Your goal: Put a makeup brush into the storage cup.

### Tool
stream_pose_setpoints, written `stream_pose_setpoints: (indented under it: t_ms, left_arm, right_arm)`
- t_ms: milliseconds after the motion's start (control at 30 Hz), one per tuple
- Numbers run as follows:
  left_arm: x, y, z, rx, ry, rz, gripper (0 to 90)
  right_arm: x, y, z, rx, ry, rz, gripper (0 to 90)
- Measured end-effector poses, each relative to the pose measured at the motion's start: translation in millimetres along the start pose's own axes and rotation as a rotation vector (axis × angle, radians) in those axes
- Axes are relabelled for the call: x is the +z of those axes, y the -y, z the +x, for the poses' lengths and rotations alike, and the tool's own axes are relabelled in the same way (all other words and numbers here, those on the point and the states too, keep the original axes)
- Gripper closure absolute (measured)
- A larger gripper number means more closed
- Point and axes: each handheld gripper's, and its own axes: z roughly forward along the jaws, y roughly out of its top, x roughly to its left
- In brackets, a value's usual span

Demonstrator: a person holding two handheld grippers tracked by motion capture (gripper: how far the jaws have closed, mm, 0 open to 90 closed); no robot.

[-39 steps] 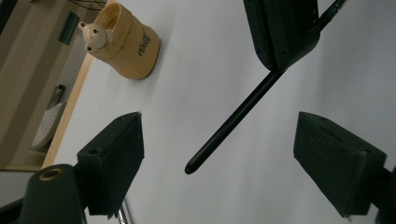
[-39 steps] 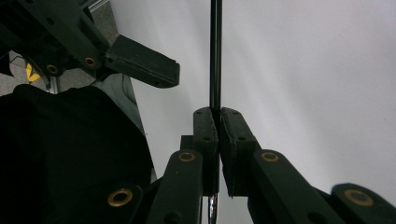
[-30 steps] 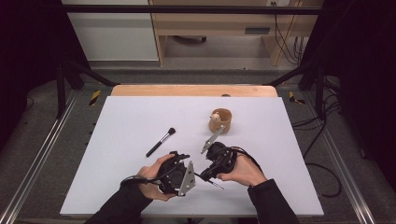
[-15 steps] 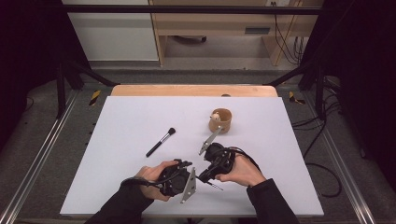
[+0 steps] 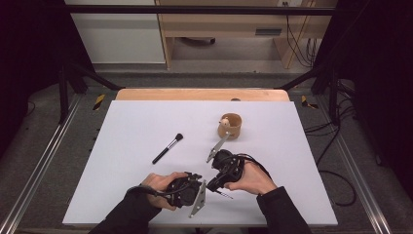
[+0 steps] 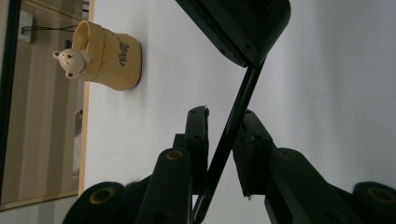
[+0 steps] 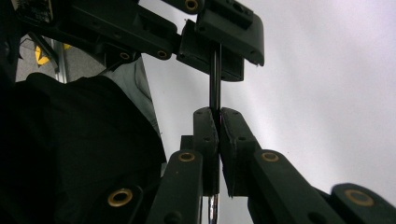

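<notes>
White worktop with a bear-faced cup and a makeup brush. Right hand-held gripper is clamped on a thin black rod; left hand-held gripper, jaws apart, straddles it. A clean handover would need the left closing before the right releases.

High view: I look forward and down from above the near edge of the white table.
Left gripper view: rolled sideways, close along its jaws, toward the bear mug.
Right gripper view: close, facing the left gripper.
Shared: a thin black rod between both jaws.
</notes>
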Motion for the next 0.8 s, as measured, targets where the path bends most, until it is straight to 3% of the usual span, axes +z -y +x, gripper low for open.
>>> stream_pose_setpoints:
  t_ms: [467,667,800]
  left_arm:
    - [1.2,-1.2,-3.8,0.051,0.067,0.021,84.3]
    - [0.9,-0.6,-2.7,0.04,0.074,0.018,84.6]
    - [0.9,3.1,-0.5,-0.007,0.062,0.015,84.5]
  right_arm:
    - [-1.8,0.7,-0.3,-0.004,-0.005,-0.008,84.3]
    - [-5.5,1.8,0.6,-0.003,0.012,-0.031,82.3]
    - [-14.1,4.9,-1.7,-0.016,0.051,-0.088,78.2]
